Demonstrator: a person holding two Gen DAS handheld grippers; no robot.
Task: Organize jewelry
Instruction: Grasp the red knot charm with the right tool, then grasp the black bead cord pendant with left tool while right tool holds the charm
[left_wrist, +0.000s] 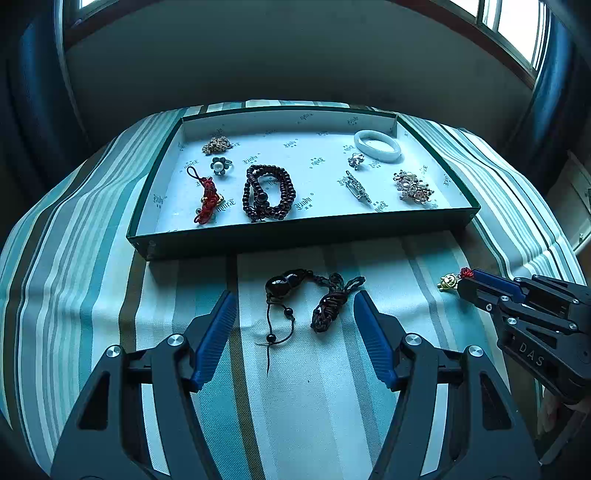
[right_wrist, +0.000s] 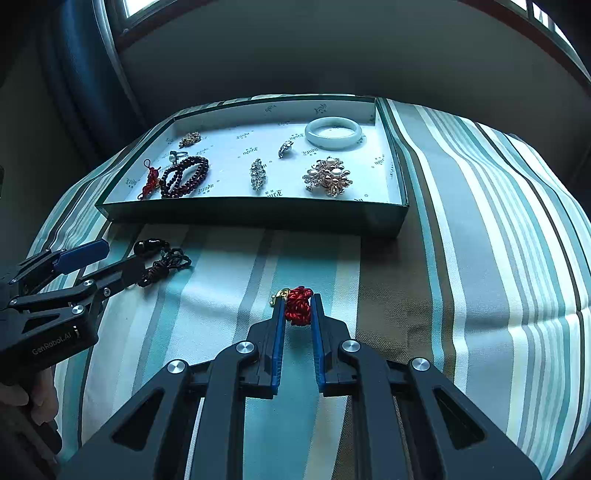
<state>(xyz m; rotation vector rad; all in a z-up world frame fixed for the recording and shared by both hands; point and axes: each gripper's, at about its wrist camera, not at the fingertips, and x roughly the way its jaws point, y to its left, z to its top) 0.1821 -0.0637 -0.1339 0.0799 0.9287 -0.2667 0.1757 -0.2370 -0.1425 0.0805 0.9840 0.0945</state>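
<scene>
My right gripper (right_wrist: 298, 308) pinched the soft, light red knot charm (right_wrist: 297, 305) by its cord; left gripper (left_wrist: 295, 314) gaped wide.

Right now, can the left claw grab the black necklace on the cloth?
Probably yes. The left claw is open, and the black necklace lies on the cloth right between its fingers with nothing in the way.

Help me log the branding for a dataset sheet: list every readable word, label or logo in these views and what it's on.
"DAS" on the right gripper body.
"GenRobot.AI" on the left gripper body.
Repeated dark logo print across the tray lining paper: too small and distorted to read.
No other text visible.
</scene>
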